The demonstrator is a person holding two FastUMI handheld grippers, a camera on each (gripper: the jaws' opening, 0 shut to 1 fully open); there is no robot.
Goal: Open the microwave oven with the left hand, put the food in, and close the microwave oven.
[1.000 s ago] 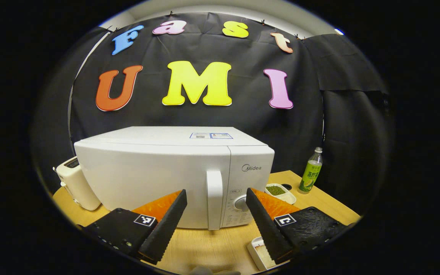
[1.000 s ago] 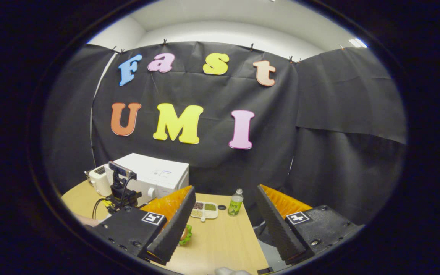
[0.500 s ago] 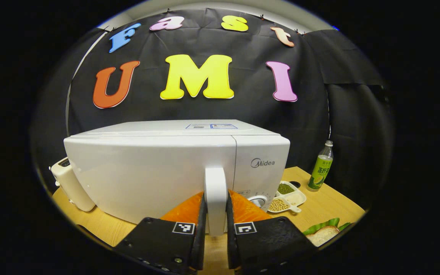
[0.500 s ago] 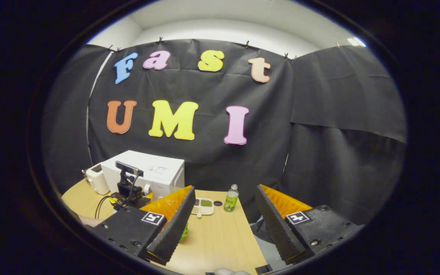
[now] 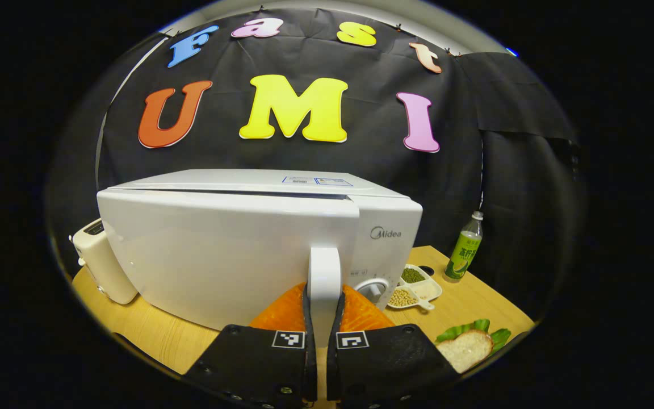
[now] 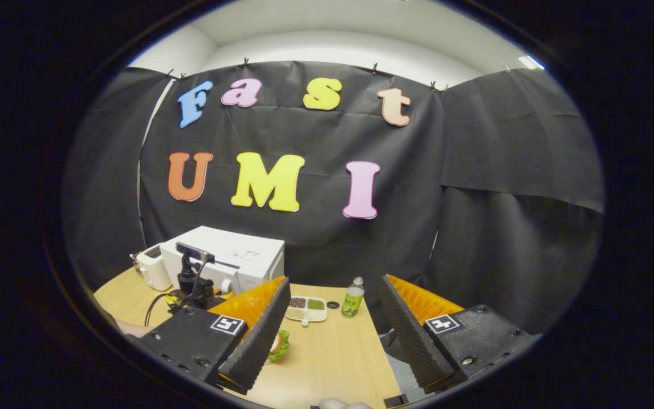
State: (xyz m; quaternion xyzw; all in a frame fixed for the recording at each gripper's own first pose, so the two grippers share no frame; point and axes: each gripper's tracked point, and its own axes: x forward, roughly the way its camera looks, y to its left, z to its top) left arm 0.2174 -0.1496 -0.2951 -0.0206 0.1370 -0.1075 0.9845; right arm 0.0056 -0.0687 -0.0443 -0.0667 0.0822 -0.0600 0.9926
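**Microwave door ajar, sandwich waiting on the desk**

The white microwave oven [image 5: 236, 244] stands toward the desk's [image 5: 151, 335] far left part, its door [image 5: 225, 255] cracked open: a dark gap runs along the top edge. The upright white door handle [image 5: 325, 284] sits on the door's right side, beside the control panel. The food, a sandwich [image 5: 466, 347] of bread on green lettuce, lies near the desk's right edge.

Wooden counter [image 5: 463, 298] carries the clutter. White toaster [image 5: 100, 264] at its left end. Green bottle [image 5: 463, 250], white cap, upright near the far right edge. Divided dish [image 5: 418, 287] of green and tan beans stands just left of the bottle; a small dark disc [image 6: 333, 305] lies between them in the right gripper view.
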